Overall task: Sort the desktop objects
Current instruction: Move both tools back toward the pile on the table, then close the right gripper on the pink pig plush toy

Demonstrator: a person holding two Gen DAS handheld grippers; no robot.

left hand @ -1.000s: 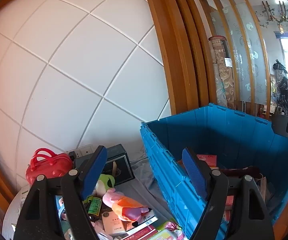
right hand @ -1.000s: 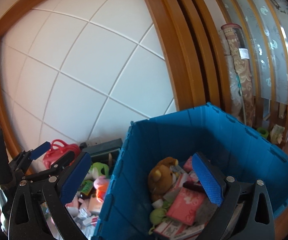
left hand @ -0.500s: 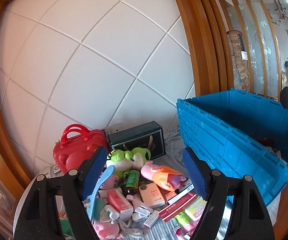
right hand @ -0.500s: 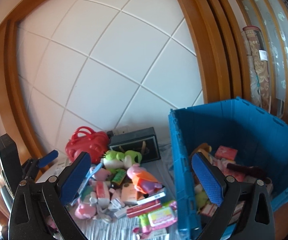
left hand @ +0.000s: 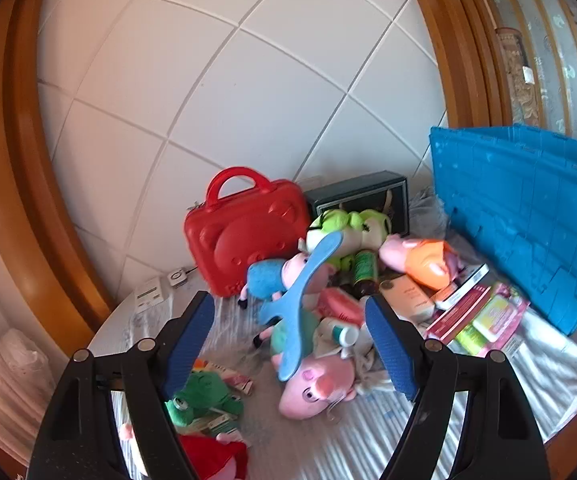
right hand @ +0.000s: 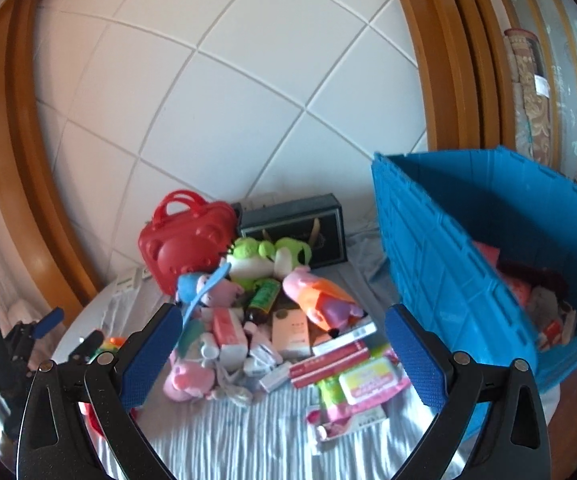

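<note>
Two claws in view, both with jaws spread wide and nothing between the blue pads. Left claw (left hand: 288, 344) hangs over the near side of the toy pile; right claw (right hand: 284, 356) hangs over the pile's right half, beside the blue crate (right hand: 448, 264). The left claw also shows at the far left edge of the right wrist view.

Pile sits on a counter (right hand: 248, 432) covered with pale ribbed cloth, against a white tiled wall (left hand: 228, 92).
- Red case (left hand: 244, 236), handle up, bear face moulded on its side, stands at the back left.
- Dark box (left hand: 362, 196) stands just right of the case, against the wall; its front print is too blurred to read.
- Green plush (left hand: 348, 228) lies in front of the box.
- Blue shoehorn-like tool (left hand: 300, 300) lies slantwise across the pink pig plush (left hand: 316, 384).
- Green bottle (right hand: 264, 296) lies mid-pile; label unreadable.
- Orange-and-pink pig plush (right hand: 320, 300) lies right of the bottle.
- Peach carton (right hand: 290, 330) shows small red characters, too small to read.
- Red-and-white flat boxes (right hand: 328, 360) and a yellow-green wipes pack (right hand: 368, 380) lie nearest the crate; print not legible.
- Green frog toy (left hand: 202, 394) lies low left, beside the left claw's left finger.

Crate stands at the counter's right, holding pink and red items inside; no brand visible on it.
</note>
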